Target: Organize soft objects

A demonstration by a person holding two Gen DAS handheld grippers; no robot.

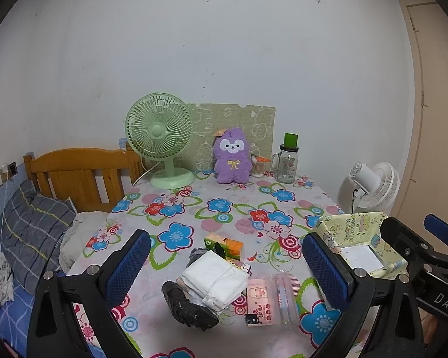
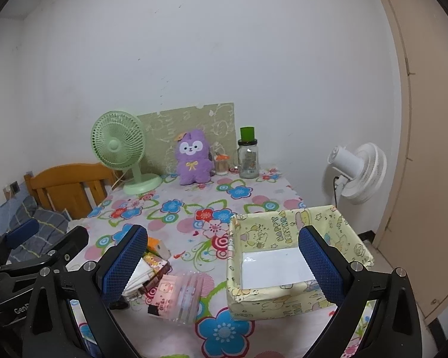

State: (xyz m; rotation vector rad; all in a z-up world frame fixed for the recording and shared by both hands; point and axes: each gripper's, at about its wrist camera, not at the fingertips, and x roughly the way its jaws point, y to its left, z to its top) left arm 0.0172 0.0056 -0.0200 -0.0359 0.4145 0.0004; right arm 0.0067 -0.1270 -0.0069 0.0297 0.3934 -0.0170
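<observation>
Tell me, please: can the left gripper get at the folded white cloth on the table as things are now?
Probably yes. The left gripper is open and the folded white cloth lies on top of the pile, framed between its fingers, with nothing over it. A black bundle lies just in front.

**What the two wrist views are hiding**

In the right wrist view, a blue-padded finger [image 2: 124,264] is covering most of the white folded cloth [image 2: 140,274], and the black item beside that cloth is lying almost wholly behind the same finger. In the left wrist view, the yellow paper box [image 1: 355,229] is sitting partly behind the right gripper [image 1: 415,235]. Print on the orange packet [image 1: 224,246] behind the cloth is staying too small to read. The bed [image 1: 12,307] is running off the left edge.
</observation>
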